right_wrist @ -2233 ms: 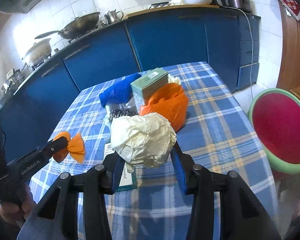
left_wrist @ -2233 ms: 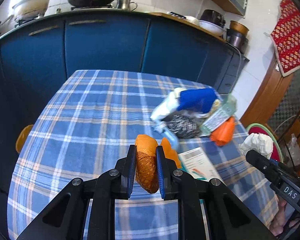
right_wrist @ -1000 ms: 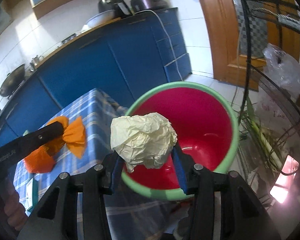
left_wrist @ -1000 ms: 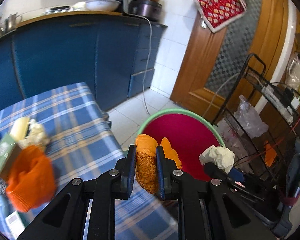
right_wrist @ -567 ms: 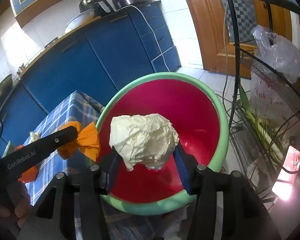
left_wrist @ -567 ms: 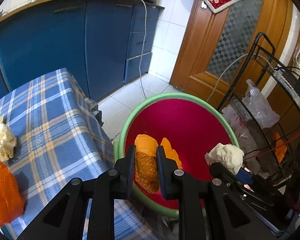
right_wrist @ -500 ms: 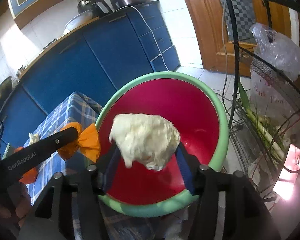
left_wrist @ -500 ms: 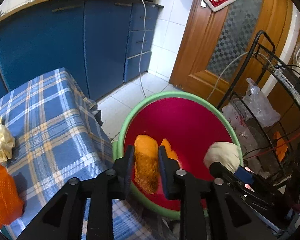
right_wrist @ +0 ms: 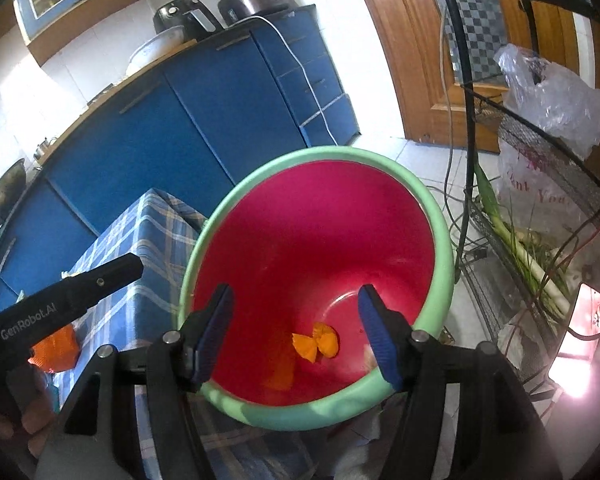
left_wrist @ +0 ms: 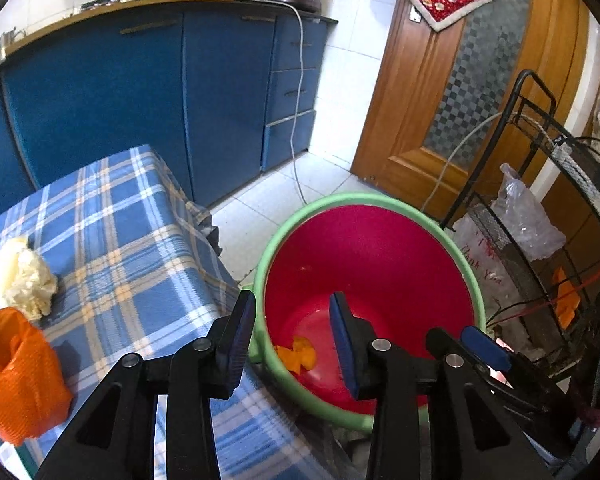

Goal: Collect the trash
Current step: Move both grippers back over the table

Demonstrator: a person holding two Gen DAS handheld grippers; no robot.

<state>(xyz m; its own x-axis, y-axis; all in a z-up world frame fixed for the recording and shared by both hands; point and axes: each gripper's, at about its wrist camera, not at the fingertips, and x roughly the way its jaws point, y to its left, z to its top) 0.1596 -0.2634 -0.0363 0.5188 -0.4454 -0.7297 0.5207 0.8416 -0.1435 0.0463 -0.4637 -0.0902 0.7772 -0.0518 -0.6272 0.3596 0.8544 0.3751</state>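
Left gripper (left_wrist: 292,332) spread wide, holding nothing, poised over the near rim of the red bin (left_wrist: 466,280). Right gripper (right_wrist: 296,332) likewise parted and empty, above the bin mouth. An orange wrapper (right_wrist: 315,343) lies on the bin floor below both (the paper ball is barely visible). Left of the left gripper, on the desk (left_wrist: 132,240), sit an orange mesh bag (left_wrist: 18,376) and crumpled paper (left_wrist: 20,280).

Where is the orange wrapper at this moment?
In both wrist views the orange wrapper lies on the bottom of the red bin, below the open right gripper.
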